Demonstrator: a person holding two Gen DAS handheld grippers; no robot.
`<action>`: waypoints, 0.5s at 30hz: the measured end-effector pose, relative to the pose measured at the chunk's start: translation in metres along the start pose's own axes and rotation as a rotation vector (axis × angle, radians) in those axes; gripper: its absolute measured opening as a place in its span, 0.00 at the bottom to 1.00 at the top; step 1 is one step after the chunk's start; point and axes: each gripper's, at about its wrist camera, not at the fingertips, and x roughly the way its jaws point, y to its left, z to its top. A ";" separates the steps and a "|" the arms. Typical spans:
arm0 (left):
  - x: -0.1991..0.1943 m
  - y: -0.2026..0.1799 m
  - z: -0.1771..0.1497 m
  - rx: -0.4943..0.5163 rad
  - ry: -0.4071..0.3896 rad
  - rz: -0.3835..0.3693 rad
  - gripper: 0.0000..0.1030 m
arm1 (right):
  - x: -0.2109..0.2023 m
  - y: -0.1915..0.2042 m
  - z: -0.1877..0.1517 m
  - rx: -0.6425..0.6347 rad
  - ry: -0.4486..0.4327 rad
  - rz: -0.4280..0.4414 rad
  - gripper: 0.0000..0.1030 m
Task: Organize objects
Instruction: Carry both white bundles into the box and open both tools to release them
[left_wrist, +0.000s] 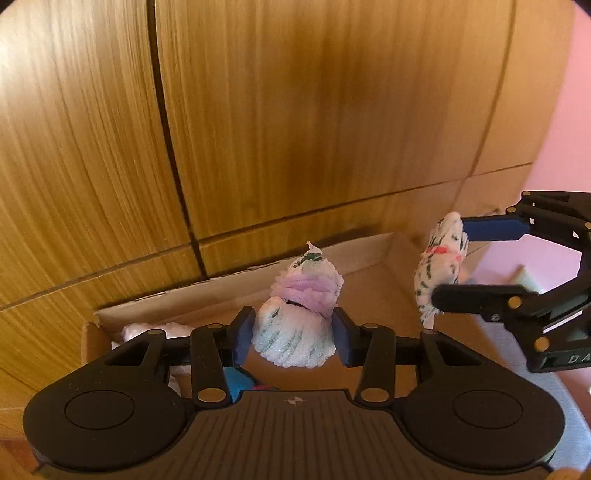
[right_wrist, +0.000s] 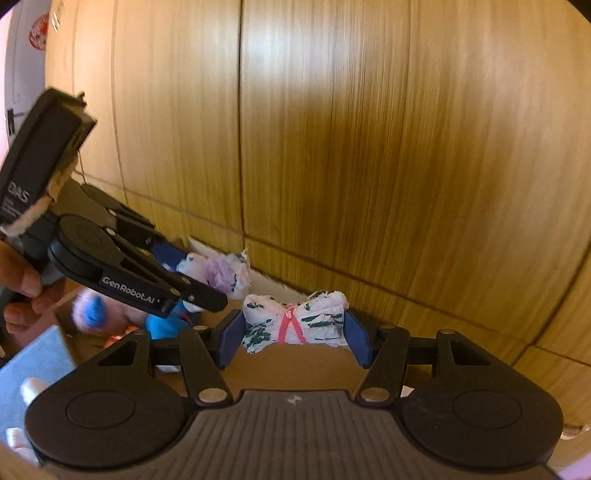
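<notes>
Two bundles are in hand, one per tongs.

Left wrist view: the left tongs (left_wrist: 293, 338) are clamped on a white rolled cloth bundle with green marks and a fuzzy lilac band (left_wrist: 297, 325), blue pads pressing both its sides. It hangs over an open brown cardboard box (left_wrist: 369, 254) that stands against a wood-grain panelled cabinet front (left_wrist: 295, 110). Pale pink and blue soft items lie in the box, partly hidden by the tongs. At right, the right tongs (left_wrist: 448, 264) grip a white rolled cloth bundle with dark marks and a red tie (left_wrist: 441, 262), held above the box's right end.

Right wrist view: the right tongs (right_wrist: 293, 338) are closed across the ends of the red-tied bundle (right_wrist: 295, 325), which lies crosswise between the pads, above the box. At left, the left tongs (right_wrist: 201, 273) hold the lilac-banded bundle (right_wrist: 221, 273); a hand (right_wrist: 18, 284) grips the handle. Beneath them a blue and pink fuzzy item (right_wrist: 96, 310) lies in the box.
</notes>
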 end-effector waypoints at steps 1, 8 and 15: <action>0.007 0.003 0.000 -0.002 0.012 0.001 0.50 | 0.009 0.000 -0.001 -0.004 0.017 0.002 0.54; 0.043 0.014 0.002 0.002 0.055 0.005 0.50 | 0.065 -0.004 0.004 -0.031 0.108 0.013 0.54; 0.066 0.020 0.000 0.009 0.100 0.017 0.50 | 0.102 0.003 0.008 -0.066 0.177 0.012 0.54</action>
